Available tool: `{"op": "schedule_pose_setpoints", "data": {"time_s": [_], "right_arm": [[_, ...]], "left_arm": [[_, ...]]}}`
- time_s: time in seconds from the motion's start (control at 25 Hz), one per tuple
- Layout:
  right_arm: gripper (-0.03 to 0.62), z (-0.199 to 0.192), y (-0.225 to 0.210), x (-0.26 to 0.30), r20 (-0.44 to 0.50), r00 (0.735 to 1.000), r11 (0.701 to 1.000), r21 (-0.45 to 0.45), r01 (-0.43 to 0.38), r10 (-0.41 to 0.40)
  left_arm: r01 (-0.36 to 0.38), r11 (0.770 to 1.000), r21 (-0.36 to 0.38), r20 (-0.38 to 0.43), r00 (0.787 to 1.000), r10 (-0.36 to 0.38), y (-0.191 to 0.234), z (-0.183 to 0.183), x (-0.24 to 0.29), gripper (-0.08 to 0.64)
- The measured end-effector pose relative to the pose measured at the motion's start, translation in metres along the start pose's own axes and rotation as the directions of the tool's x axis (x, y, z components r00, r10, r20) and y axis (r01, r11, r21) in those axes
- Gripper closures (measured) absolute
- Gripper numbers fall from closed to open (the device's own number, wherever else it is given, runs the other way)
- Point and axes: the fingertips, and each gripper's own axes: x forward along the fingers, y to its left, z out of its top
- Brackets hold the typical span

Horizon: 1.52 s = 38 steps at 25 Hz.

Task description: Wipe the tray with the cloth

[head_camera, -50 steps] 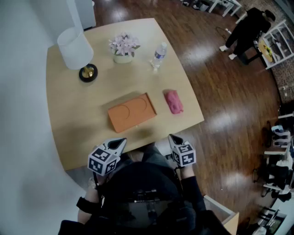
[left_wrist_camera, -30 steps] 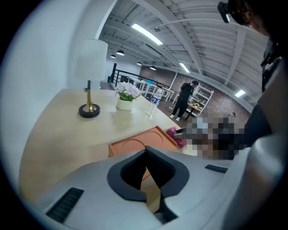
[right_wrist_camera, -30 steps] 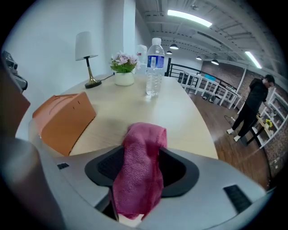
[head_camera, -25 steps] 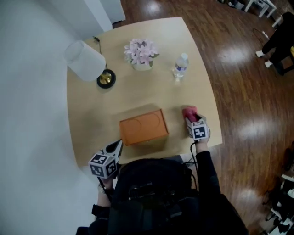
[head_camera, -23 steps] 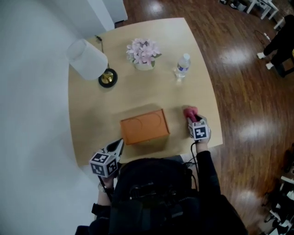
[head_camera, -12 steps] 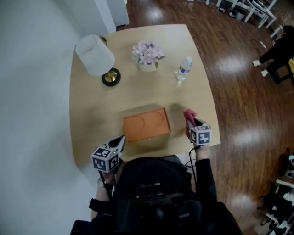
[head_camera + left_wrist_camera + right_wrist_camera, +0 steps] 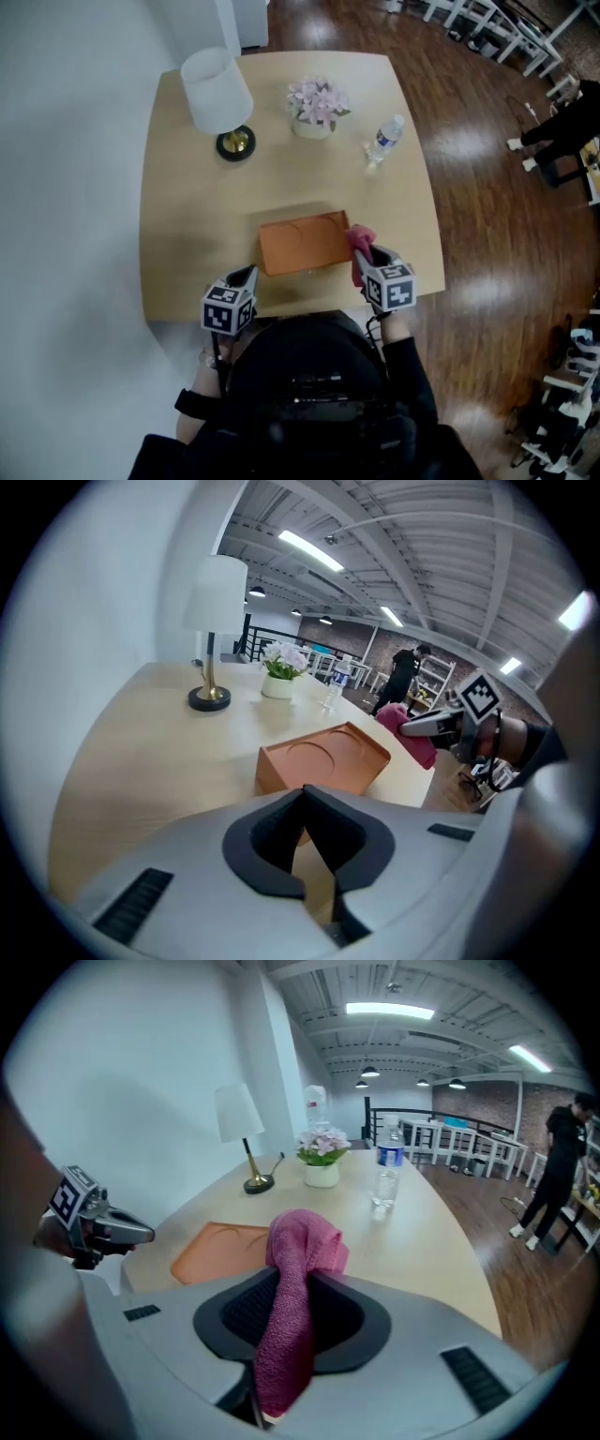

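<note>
While your right gripper (image 7: pixel 361 258) hangs at right end of orange tray (image 7: pixel 302 242), its fingers (image 7: pixel 342 1312) have just closed, pinching pink cloth (image 7: pixel 357 240). Cloth droops between them, clear of counter (image 7: pixel 187 206). Tray flat on counter near front edge. Your left gripper (image 7: pixel 246 276) near tray's front left corner, fingers (image 7: pixel 272 836) pressed together, nothing held. Lamp (image 7: pixel 217 89), flowers (image 7: pixel 319 98), bottle (image 7: pixel 384 139) at far side.

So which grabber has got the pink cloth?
The right gripper: its jaws have just closed on the pink cloth and grip it. The left gripper holds nothing.
</note>
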Motion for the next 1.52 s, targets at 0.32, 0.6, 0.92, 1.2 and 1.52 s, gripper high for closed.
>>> {"op": "schedule_pose_setpoints", "data": {"time_s": [0.32,0.6,0.92,1.2,1.52], "right_arm": [[0.486,0.039,0.147,0.071,-0.081,0.979,0.959,-0.200,-0.199,0.186],[0.486,0.050,0.206,0.120,-0.111,0.972,0.959,-0.174,-0.225,0.208],[0.486,0.033,0.187,0.129,-0.160,0.975,0.975,-0.134,-0.175,0.153],[0.486,0.025,0.080,0.108,-0.160,0.986,0.991,-0.134,0.026,-0.048],[0.486,0.018,0.027,0.090,-0.150,0.985,0.996,-0.021,0.082,-0.085]], "left_arm": [[-0.018,1.000,-0.004,0.025,1.000,0.018,0.009,0.002,-0.005,0.558],[-0.014,1.000,0.018,0.004,1.000,0.014,0.011,-0.012,-0.025,0.558],[0.000,0.999,0.034,-0.011,1.000,0.000,0.011,-0.001,-0.027,0.558],[0.039,0.997,0.064,-0.036,0.999,-0.037,0.002,0.003,-0.006,0.558],[0.064,0.994,0.088,-0.053,0.997,-0.059,-0.010,0.005,0.007,0.558]]}}
